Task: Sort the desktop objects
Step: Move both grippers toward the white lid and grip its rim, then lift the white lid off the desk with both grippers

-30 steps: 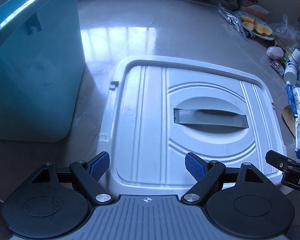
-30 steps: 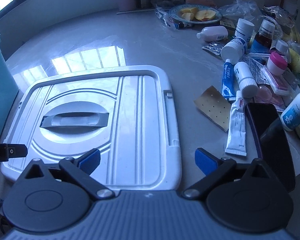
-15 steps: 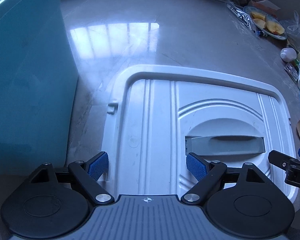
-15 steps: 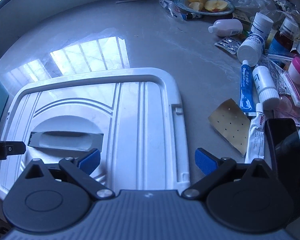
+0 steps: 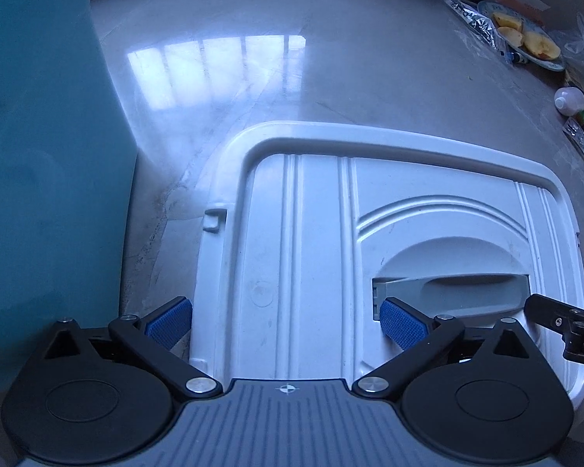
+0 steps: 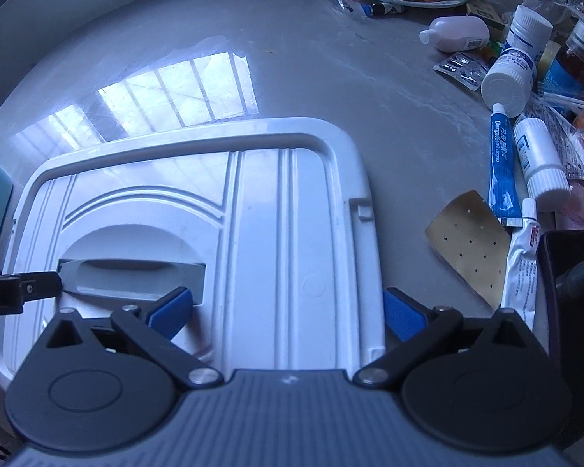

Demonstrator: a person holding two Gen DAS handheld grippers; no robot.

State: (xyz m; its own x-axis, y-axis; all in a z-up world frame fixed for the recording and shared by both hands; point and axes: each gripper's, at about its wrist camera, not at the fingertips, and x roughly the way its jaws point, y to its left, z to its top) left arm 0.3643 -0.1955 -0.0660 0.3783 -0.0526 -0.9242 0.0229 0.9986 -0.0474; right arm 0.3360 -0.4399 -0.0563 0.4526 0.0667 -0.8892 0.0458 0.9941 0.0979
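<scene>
white lid (image 5: 311,257), teal bin (image 5: 46,155), blue-padded gripper (image 5: 286,321)

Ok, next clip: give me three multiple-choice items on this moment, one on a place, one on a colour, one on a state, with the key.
1. Where does the white lid lie?
A. flat on the table
B. on top of the teal bin
C. leaning on the wall

2. What colour is the lid's handle?
A. red
B. grey
C. yellow

3. How does the right gripper stand?
A. shut on a tube
B. shut on the phone
C. open, holding nothing

Key: 1 A, the lid rests flat on the table beside the teal bin. 2 B, the handle sits grey in its recess. 3 C, its blue pads stand wide apart, straddling the lid's side strip without pressing on it.
</scene>
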